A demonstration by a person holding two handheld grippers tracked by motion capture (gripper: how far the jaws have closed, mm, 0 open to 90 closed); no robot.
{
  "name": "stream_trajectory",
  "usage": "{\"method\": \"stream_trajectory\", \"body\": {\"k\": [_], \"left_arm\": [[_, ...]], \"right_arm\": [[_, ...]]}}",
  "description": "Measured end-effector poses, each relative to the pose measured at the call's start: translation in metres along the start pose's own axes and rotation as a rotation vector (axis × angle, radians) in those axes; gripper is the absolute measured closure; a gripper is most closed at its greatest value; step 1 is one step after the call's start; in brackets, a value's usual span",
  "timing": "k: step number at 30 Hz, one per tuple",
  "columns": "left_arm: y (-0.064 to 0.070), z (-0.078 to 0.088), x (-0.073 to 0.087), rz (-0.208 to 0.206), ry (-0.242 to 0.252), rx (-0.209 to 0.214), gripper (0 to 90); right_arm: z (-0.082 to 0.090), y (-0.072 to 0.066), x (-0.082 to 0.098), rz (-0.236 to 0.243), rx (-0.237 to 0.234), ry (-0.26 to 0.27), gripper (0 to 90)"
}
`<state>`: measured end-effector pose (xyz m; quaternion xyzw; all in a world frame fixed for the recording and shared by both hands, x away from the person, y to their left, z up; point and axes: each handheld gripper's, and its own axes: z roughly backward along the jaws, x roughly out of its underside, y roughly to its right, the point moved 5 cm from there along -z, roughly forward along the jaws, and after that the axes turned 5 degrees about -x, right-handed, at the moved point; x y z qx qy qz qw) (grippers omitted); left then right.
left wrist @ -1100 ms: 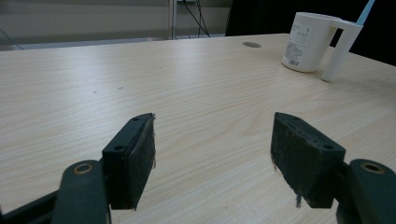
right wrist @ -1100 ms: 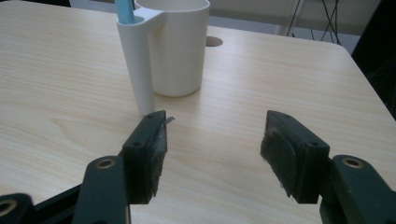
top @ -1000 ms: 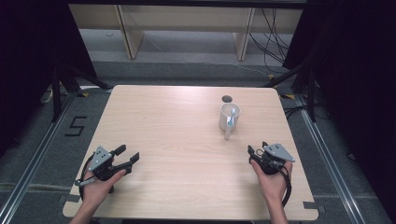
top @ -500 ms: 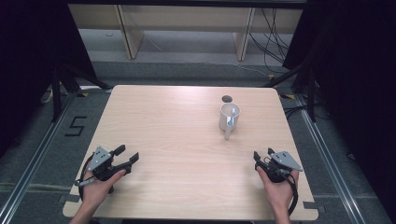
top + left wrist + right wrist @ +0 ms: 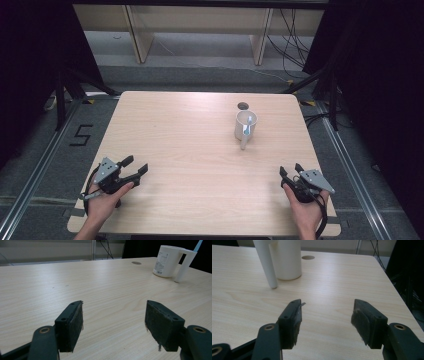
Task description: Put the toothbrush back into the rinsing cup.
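You're working in a lab-style recording bay: black curtains [image 5: 30, 75] flank the pale wooden table [image 5: 200, 150], cables [image 5: 295, 40] trail behind it, and a floor marking "5" [image 5: 81, 135] sits left of it.

- A light wooden table [image 5: 190, 150] with rounded corners fills the middle of the high view, its grain running left to right.
- A round cable hole [image 5: 243, 106] sits near the far edge, right of centre.
- A white mug [image 5: 245, 125] stands upright just below that hole, handle toward the bottom of the frame, with a pale blue utensil [image 5: 248, 123] inside it.
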<state>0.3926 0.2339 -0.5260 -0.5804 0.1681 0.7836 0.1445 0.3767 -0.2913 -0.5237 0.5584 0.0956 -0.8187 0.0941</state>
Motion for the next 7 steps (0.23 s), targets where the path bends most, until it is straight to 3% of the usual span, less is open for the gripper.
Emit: {"method": "stream_trajectory", "body": {"k": [1,2,3,4,7], "left_arm": [[-0.0005,0.0002,0.0002,-0.002,0.0,0.0,30.2],[-0.0007,0.0003,0.0003,0.0,0.004,0.004,30.2],[-0.0009,-0.0004,0.0003,0.003,0.018,0.009,30.3],[-0.0013,-0.0004,0.0004,0.002,0.019,0.008,30.2],[-0.0028,-0.0007,0.0007,0.006,0.024,0.005,30.3]], "right_arm": [[0.004,-0.0011,0.0022,-0.03,0.011,-0.031,41.6],[0.004,-0.0011,0.0022,-0.03,0.011,-0.031,41.6],[0.002,0.002,0.0012,0.015,0.002,0.005,41.6],[0.0033,-0.0001,0.0025,-0.019,0.006,-0.002,41.7],[0.0038,-0.0004,0.0035,-0.025,-0.006,0.0,44.9]]}}
